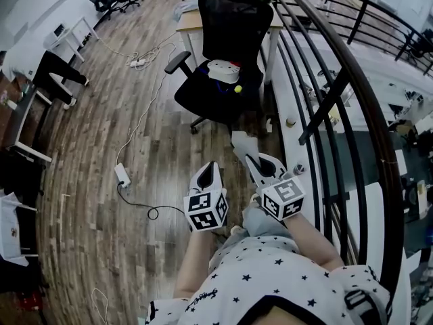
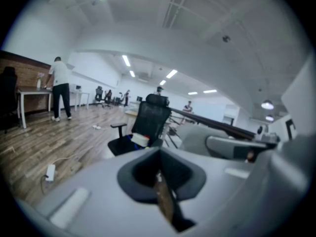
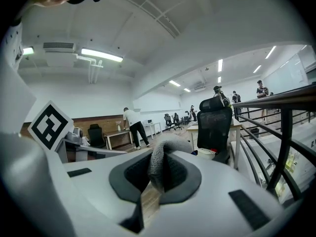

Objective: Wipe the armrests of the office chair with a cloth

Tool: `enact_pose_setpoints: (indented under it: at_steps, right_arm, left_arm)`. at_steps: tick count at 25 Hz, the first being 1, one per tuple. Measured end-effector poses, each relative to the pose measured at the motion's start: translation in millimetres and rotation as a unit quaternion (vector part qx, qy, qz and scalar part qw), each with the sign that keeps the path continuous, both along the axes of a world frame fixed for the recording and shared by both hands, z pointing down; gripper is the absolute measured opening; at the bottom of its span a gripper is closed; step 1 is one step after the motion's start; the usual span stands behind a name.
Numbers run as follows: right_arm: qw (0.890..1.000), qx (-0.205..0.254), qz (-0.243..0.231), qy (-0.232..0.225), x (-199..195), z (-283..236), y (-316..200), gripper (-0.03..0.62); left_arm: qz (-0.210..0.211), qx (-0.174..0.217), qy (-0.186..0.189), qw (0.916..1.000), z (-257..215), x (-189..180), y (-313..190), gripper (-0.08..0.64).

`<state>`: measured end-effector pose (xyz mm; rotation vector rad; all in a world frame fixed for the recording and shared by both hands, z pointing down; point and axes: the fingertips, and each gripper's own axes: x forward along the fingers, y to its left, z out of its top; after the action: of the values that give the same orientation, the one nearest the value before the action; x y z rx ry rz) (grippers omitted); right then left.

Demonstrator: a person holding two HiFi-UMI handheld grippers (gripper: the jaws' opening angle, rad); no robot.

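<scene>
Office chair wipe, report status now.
Left tool shut, empty. Right tool shut on grey cloth. Office chair ahead, armrests not yet reached. White power strip on floor to left, railing close right.

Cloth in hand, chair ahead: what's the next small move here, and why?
Probably walk toward the black mesh office chair, aiming the right gripper at its visible armrest: the grey cloth is already clamped, but the chair stands well out of reach.

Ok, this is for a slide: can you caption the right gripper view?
Right gripper, shut on a grey cloth, aimed at the office chair by the railing.
</scene>
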<state>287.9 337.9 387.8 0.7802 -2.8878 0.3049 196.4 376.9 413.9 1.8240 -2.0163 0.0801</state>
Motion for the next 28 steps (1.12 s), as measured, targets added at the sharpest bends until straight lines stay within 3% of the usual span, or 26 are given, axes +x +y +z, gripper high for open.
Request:
enact_pose_setpoints:
  at_steps: [11, 28]
  right_arm:
    - [1.0, -0.011, -0.004, -0.006, -17.2, 3.9, -31.4, 0.026]
    - [1.0, 0.005, -0.021, 0.017, -59.3, -1.0, -158.8, 0.026]
  left_arm:
    - [0.001, -0.01, 0.011, 0.9999, 9.0, -17.5, -30.4, 0.003]
    - [-0.003, -0.024, 0.011, 0.9996, 10.3, -59.0, -145.2, 0.003]
